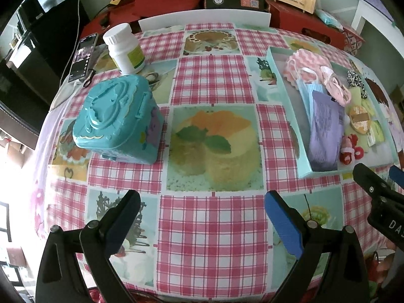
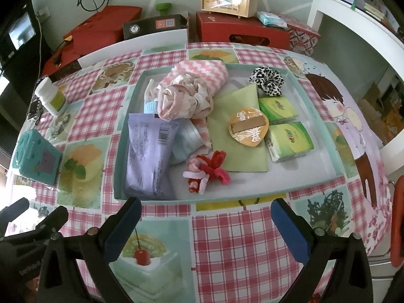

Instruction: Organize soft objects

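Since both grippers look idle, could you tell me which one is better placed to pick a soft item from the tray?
Right gripper: open, directly facing the tray. Left gripper faces bare tablecloth.

Left tongs (image 1: 202,223): jaws spread wide, nothing between them. Both fingers black, with blue pads on the inner faces; the right-hand pad (image 1: 284,223) shows plainly, the other mostly edge-on. Fingers point forward over the table, raised above it, touching nothing.

Right tongs (image 2: 205,227): jaws likewise wide apart and empty, the same black fingers with blue pads (image 2: 290,229). They hang above the near part of the table, clear of the cloth.

Each pair shows in the other's view: right tongs at the right edge of the left view, left tongs at the lower left of the right view. The two sit side by side, near each other, not touching.
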